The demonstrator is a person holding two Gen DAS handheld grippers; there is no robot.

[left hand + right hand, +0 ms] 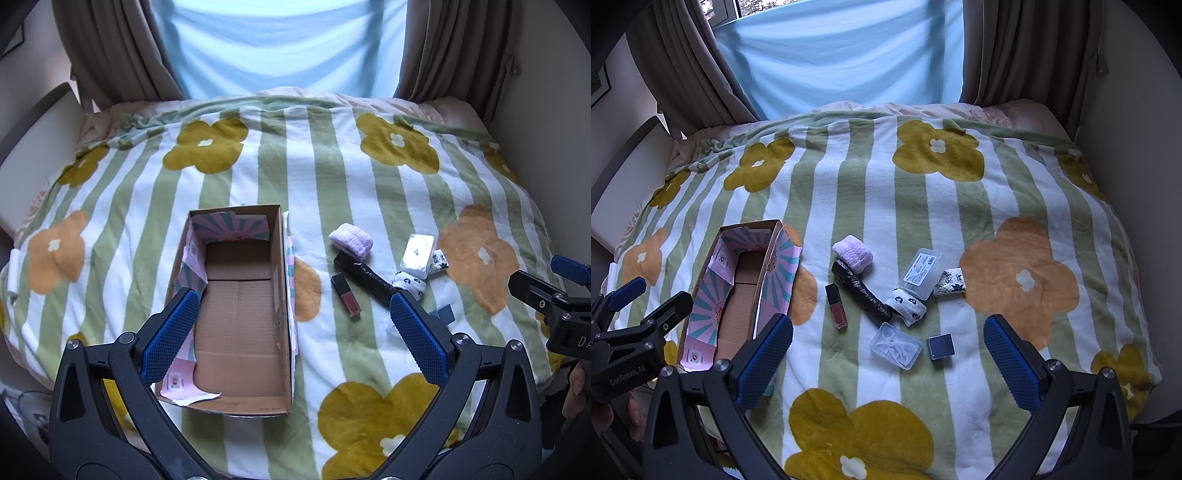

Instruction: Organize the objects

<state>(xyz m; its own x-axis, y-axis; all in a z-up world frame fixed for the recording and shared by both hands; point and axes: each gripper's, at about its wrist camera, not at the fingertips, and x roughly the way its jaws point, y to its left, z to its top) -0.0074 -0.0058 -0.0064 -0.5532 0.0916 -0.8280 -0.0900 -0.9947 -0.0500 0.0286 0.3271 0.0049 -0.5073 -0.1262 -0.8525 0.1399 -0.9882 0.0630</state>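
An open empty cardboard box (240,306) (738,295) lies on the flowered blanket. Right of it lie a red lip gloss (837,306) (345,301), a black tube (862,293) (364,277), a rolled pink cloth (853,253) (351,240), a rolled white patterned cloth (907,304), a clear lidded case (921,273) (417,254), a flat clear case (895,345), a small dark cube (940,346) and a patterned packet (949,286). My left gripper (293,326) is open above the box's right wall. My right gripper (888,356) is open above the flat clear case.
The striped flower blanket (923,206) covers a bed. Brown curtains (1008,48) and a light blue sheet (842,51) hang behind. A pale headboard or wall panel (33,147) stands at the left, a wall (1134,147) at the right.
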